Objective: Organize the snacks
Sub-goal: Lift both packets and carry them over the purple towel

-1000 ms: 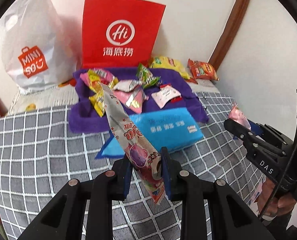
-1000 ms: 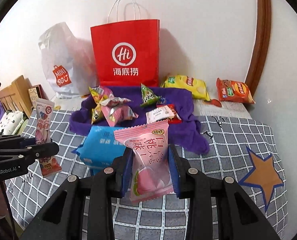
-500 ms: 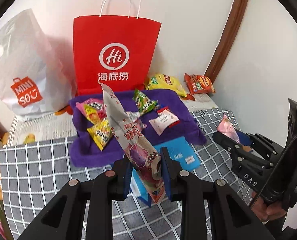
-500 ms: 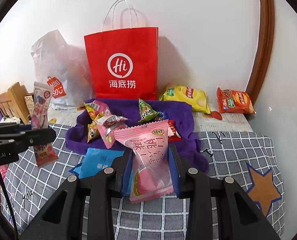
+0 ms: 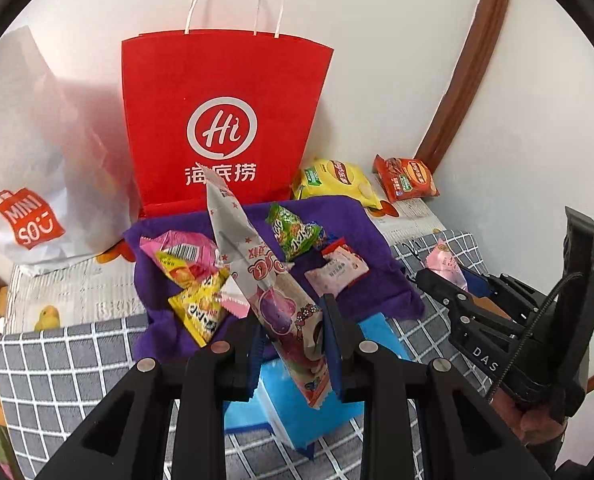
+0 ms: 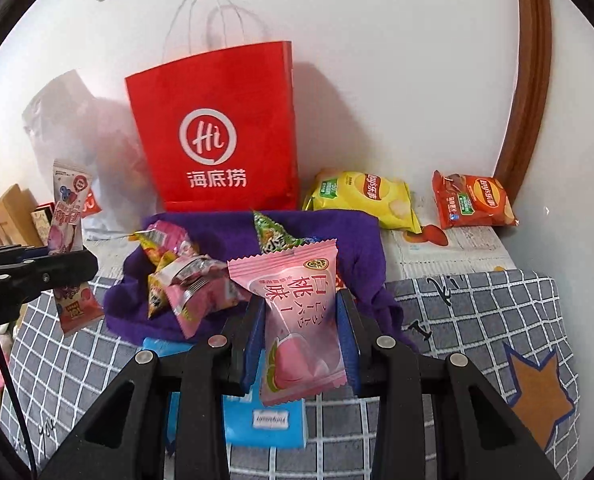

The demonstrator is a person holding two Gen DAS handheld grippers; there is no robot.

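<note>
Left wrist shows my left gripper point(image 5: 293, 340) pinching a long purple-print snack packet point(image 5: 273, 292); my right gripper point(image 6: 302, 340) clamps a pink peach packet point(image 6: 297, 320).

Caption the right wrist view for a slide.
Right gripper clamps a pink peach snack packet before the red paper bag and purple cloth.

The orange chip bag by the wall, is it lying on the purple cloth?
No, the orange chip bag lies beside the purple cloth, apart from it.
</note>
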